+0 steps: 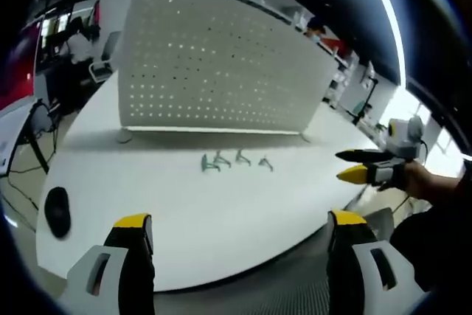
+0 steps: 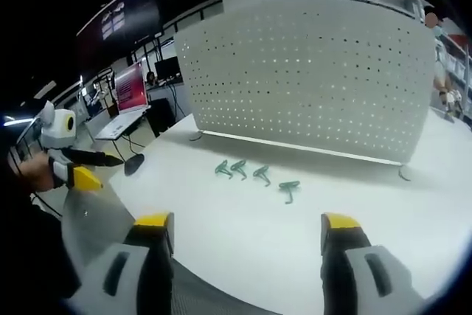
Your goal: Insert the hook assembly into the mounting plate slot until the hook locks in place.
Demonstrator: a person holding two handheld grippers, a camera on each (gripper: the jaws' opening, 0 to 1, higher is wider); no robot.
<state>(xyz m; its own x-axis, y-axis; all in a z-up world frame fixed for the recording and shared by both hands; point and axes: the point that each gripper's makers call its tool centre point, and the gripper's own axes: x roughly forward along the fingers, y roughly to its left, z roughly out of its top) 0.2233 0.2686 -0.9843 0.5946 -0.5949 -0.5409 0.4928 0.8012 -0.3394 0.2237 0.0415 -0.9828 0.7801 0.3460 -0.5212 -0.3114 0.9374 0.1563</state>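
In the left gripper view, your left gripper point(image 1: 234, 230) stood with its yellow-tipped jaws wide apart and holding nothing, low in the frame above the near edge of the white table point(image 1: 162, 204). Four small green hooks point(image 1: 234, 160) lay in a loose row at centre frame, in front of the upright perforated plate point(image 1: 221, 64) that filled the upper middle. A black mouse point(image 1: 57, 212) sat at lower left on the table. Your right gripper point(image 1: 352, 165) came in at the right edge, its jaws a little apart, well clear of the hooks.

In the right gripper view, your right gripper point(image 2: 248, 230) also stood wide and empty at the bottom of the frame. The hooks point(image 2: 254, 175) lay at centre, untouched, with the plate point(image 2: 317, 64) standing behind them across the upper frame. Your left gripper point(image 2: 94, 167) showed at the left edge, off the table; you could not tell its opening from there.
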